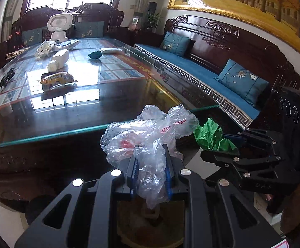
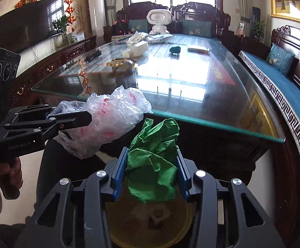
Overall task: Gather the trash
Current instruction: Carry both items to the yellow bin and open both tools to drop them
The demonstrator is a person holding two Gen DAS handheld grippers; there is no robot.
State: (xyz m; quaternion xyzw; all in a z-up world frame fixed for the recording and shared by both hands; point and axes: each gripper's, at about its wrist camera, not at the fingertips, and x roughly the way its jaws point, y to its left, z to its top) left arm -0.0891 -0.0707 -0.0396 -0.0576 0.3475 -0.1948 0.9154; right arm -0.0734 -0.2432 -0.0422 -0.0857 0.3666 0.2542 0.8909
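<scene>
Left gripper (image 1: pixel 150 165) pinching plastic bag (image 1: pixel 150 132), right gripper (image 2: pixel 152 165) clamping green paper (image 2: pixel 154 165); keeping both squeezed until over bin, lower center.

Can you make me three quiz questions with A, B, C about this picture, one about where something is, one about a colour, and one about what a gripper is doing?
1. Where is the white toy robot?
A. far end of the glass table
B. on the blue sofa
C. on the floor

2. What colour is the crumpled paper in the right gripper?
A. red
B. green
C. yellow

3. What is the left gripper doing?
A. open and empty
B. holding a bottle
C. shut on a clear plastic bag

Answers: 1 A, it stands at the table's far end. 2 B, it looks bright green. 3 C, the bag is squeezed between its fingers.
</scene>
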